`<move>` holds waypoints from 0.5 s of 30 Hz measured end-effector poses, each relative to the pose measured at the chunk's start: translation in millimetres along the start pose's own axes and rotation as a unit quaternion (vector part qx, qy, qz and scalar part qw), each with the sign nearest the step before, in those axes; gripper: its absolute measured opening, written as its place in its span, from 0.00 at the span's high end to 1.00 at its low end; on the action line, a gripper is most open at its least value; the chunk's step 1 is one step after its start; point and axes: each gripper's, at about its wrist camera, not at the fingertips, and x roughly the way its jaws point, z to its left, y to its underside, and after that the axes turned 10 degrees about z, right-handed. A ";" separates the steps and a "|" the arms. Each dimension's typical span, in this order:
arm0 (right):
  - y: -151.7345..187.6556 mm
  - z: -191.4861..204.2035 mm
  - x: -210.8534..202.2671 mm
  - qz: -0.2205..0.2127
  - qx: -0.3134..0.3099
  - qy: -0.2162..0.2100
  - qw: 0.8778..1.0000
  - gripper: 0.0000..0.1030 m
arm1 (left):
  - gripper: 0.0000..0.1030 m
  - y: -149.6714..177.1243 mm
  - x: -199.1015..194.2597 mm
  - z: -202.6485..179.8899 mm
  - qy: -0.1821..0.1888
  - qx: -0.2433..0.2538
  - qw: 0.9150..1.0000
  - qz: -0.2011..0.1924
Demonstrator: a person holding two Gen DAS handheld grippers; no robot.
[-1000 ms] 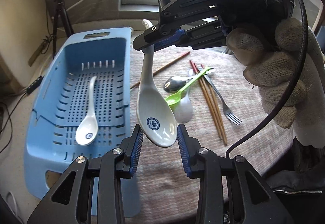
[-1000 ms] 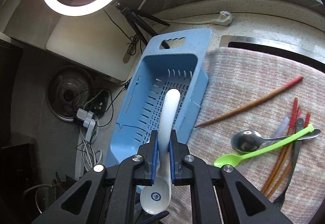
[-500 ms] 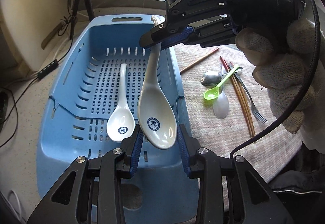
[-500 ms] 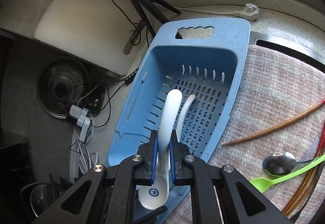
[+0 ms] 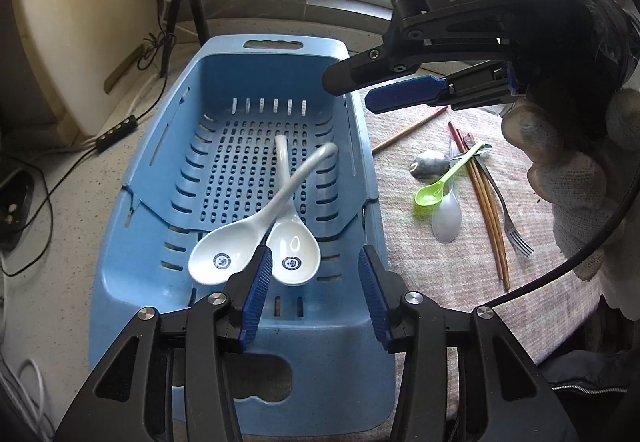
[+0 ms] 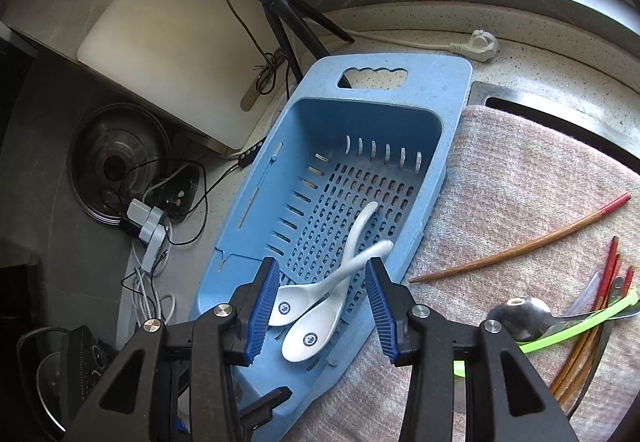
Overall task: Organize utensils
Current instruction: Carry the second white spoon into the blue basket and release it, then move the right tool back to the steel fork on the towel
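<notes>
Two white ceramic spoons lie crossed in the blue slotted basket (image 5: 224, 81) (image 6: 400, 81). The upper spoon (image 5: 222, 254) (image 6: 288, 306) looks blurred and rests slantwise over the lower spoon (image 5: 294, 250) (image 6: 312, 334). My right gripper (image 6: 322, 268) (image 5: 352, 93) hangs above the basket's right side, its jaws opening, and the pads touch nothing. My left gripper (image 5: 315, 258) hovers over the near end of the basket above the spoon bowls. Its jaws are also opening and nothing is between them.
On the pink cloth (image 5: 440, 282) right of the basket lie a green plastic spoon (image 5: 440, 185), a metal spoon (image 6: 520, 316), a clear spoon (image 5: 446, 217), chopsticks (image 5: 488, 209), a fork (image 5: 508, 217) and a lone chopstick (image 6: 520, 246). A tripod (image 6: 288, 21) and cables stand behind.
The right gripper opened and let go of the white spoon, which dropped into the basket across the other spoon. The left gripper's jaws widened. Both grippers moved over the basket.
</notes>
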 end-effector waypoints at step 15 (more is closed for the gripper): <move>55.2 -81.5 -92.4 -0.098 0.026 0.020 0.995 0.60 | 0.58 4.1 -4.4 -42.9 0.006 0.031 0.999 -0.009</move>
